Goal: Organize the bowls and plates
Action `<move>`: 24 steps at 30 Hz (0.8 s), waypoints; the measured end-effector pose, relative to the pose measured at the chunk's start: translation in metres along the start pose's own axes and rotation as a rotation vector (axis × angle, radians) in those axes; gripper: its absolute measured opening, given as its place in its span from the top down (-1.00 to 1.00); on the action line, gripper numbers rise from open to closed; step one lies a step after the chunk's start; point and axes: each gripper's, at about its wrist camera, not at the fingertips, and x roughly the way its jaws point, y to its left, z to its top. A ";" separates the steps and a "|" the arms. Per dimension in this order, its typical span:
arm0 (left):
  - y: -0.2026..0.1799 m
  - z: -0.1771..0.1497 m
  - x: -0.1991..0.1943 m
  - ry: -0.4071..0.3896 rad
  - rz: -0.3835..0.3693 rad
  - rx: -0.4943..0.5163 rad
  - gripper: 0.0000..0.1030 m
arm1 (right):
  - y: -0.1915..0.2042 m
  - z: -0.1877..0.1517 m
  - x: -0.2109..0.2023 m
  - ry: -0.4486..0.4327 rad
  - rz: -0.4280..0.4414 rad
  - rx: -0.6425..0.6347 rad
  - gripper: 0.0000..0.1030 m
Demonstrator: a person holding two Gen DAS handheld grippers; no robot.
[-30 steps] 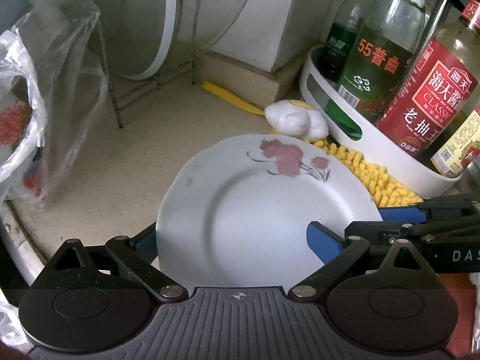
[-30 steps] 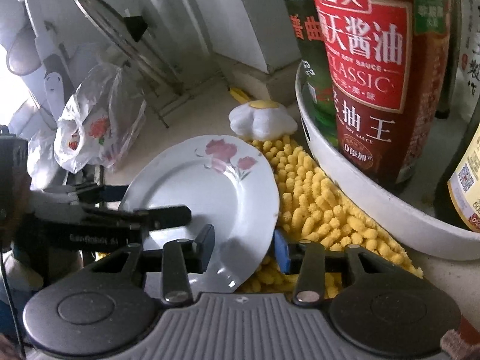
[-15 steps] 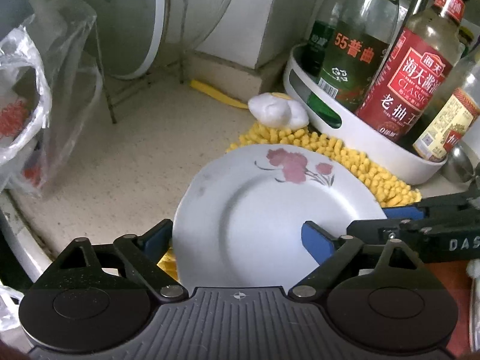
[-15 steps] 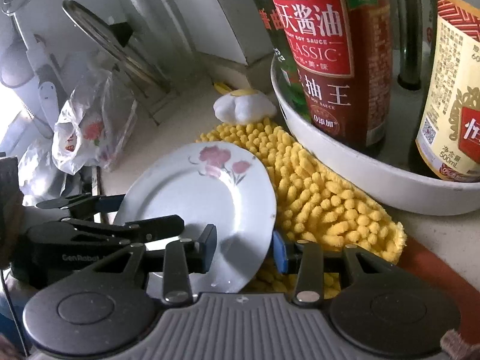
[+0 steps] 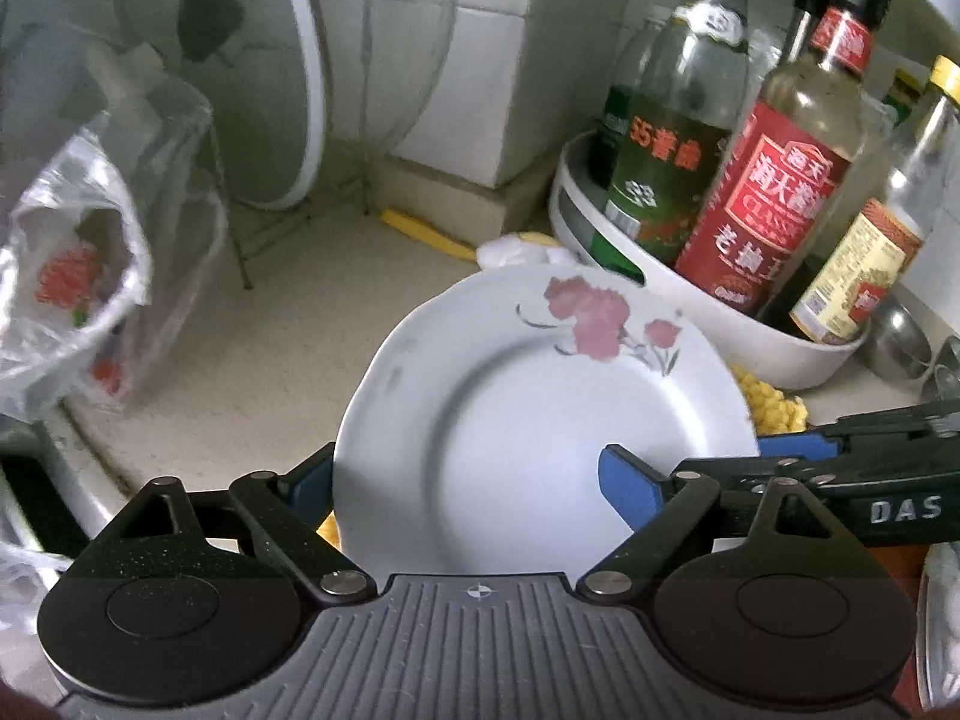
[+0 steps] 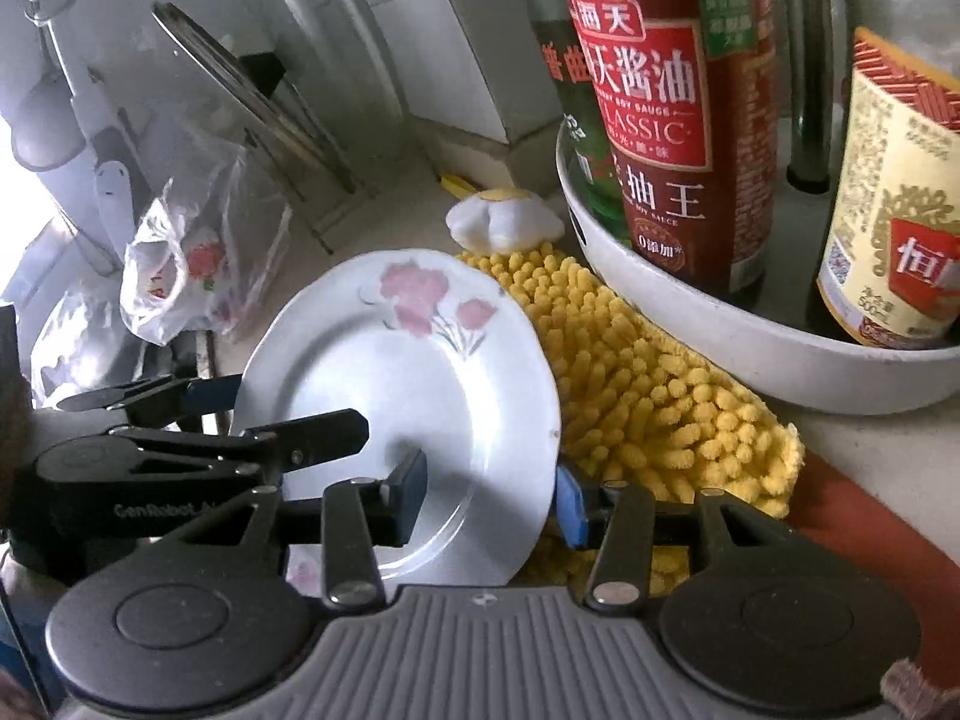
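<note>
A white plate with a pink flower print (image 5: 540, 414) is held tilted above the counter, also seen in the right wrist view (image 6: 408, 384). My left gripper (image 5: 468, 486) grips its near left rim, one finger under and one blue pad (image 5: 630, 486) on top. My right gripper (image 6: 489, 498) grips the plate's right edge, one finger (image 6: 408, 498) on its face and one blue pad (image 6: 570, 510) behind. Both are shut on the plate.
A yellow chenille mitt (image 6: 648, 396) lies under the plate. A white tray (image 6: 750, 336) with sauce bottles (image 5: 774, 192) stands at the right. A rack with a large lid (image 5: 258, 78) stands at the back left. A plastic bag (image 5: 78, 300) sits left.
The plate has risen off the yellow mitt and tilted up, held by both grippers. Both cameras have pulled back and up from the counter.
</note>
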 end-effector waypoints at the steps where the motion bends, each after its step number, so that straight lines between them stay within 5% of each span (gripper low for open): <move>1: 0.000 0.001 -0.003 -0.007 0.006 -0.005 -0.79 | 0.002 0.001 -0.002 -0.002 0.002 0.002 0.18; 11: -0.039 -0.001 -0.030 -0.049 -0.029 0.053 -0.81 | -0.001 -0.006 -0.041 -0.082 0.041 0.035 0.18; 24: -0.132 -0.023 -0.032 -0.016 -0.200 0.205 -0.81 | -0.046 -0.062 -0.125 -0.162 -0.096 0.183 0.18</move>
